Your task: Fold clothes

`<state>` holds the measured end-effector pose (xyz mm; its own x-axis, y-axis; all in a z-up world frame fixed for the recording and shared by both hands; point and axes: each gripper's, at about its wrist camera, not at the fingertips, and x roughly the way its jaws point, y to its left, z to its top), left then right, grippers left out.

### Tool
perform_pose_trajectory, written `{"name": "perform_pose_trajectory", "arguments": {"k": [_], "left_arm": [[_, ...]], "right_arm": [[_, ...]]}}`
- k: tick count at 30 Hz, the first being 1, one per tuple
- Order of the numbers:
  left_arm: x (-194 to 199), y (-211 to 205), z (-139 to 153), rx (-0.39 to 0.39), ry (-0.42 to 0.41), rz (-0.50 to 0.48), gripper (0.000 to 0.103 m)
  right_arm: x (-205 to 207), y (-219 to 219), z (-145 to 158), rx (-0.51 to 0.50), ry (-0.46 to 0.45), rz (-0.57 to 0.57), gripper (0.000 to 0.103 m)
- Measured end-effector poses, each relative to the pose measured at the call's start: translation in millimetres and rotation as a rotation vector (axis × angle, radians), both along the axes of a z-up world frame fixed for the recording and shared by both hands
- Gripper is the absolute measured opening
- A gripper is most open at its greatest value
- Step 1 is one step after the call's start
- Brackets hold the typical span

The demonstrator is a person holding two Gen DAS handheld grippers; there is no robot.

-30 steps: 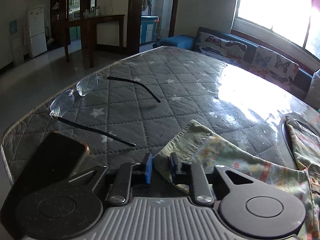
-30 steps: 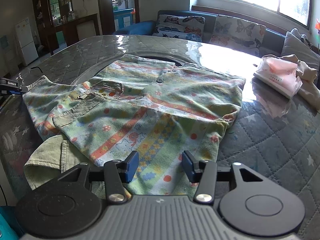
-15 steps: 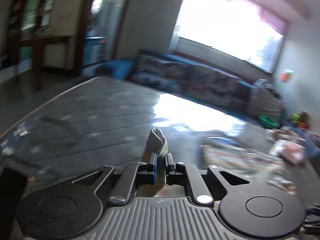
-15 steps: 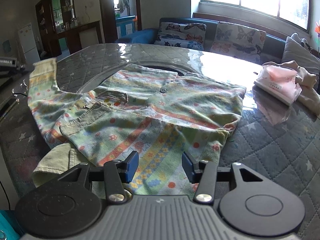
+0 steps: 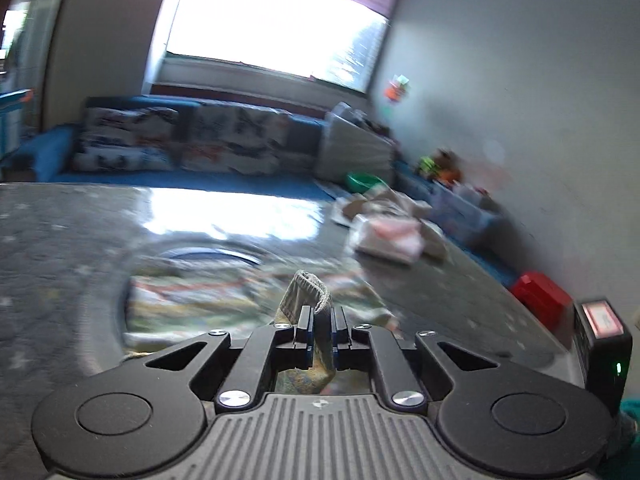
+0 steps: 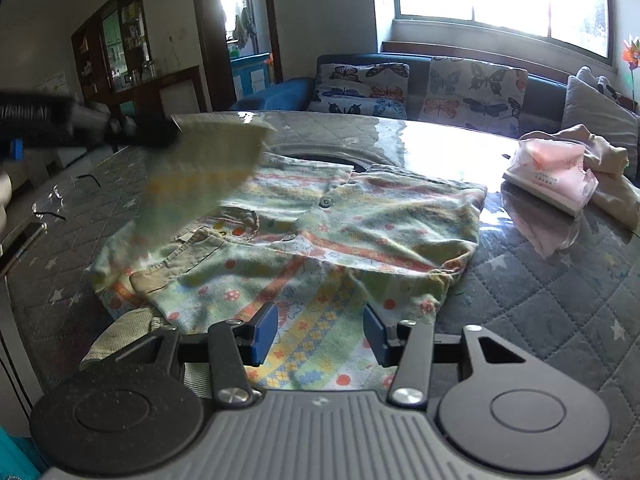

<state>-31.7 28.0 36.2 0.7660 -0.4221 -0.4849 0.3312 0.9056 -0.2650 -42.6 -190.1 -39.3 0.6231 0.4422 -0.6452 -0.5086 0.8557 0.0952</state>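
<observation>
Left wrist view, blurred — left gripper (image 5: 320,334) apparently clamps sleeve cuff (image 5: 306,294).

Left gripper (image 5: 320,332) now closed tight on sleeve cuff (image 5: 310,294), lifted off table (image 6: 540,288), sleeve carried over the shirt (image 6: 320,240) toward right side, cam view swung to window

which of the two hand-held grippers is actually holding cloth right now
The left hand-held gripper: its jaws are clamped on the ribbed sleeve cuff of the patterned shirt. The right hand-held gripper hangs open over the shirt's hem, gripping nothing.
</observation>
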Motion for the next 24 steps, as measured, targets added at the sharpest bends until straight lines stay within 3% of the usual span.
{"name": "perform_pose_trajectory", "arguments": {"k": [6,11,16,20,24], "left_arm": [[0,-24,-22,0.019,0.063,-0.104,0.012],[-7,-11,-23,0.058,0.058,-0.109,0.016],[-14,25,-25,0.147,0.048,-0.032,0.021],[-16,61,-40,0.201,0.099,0.064,0.026],[-22,80,-57,0.223,0.141,0.095,0.026]], "right_arm": [[3,-11,-2,0.025,0.023,-0.045,0.048],[5,-17,0,0.048,0.038,-0.069,0.047],[9,-15,2,0.069,0.053,-0.063,0.047],[14,-10,-4,0.085,0.094,-0.055,0.046],[19,0,-15,0.068,0.122,-0.052,0.044]]}}
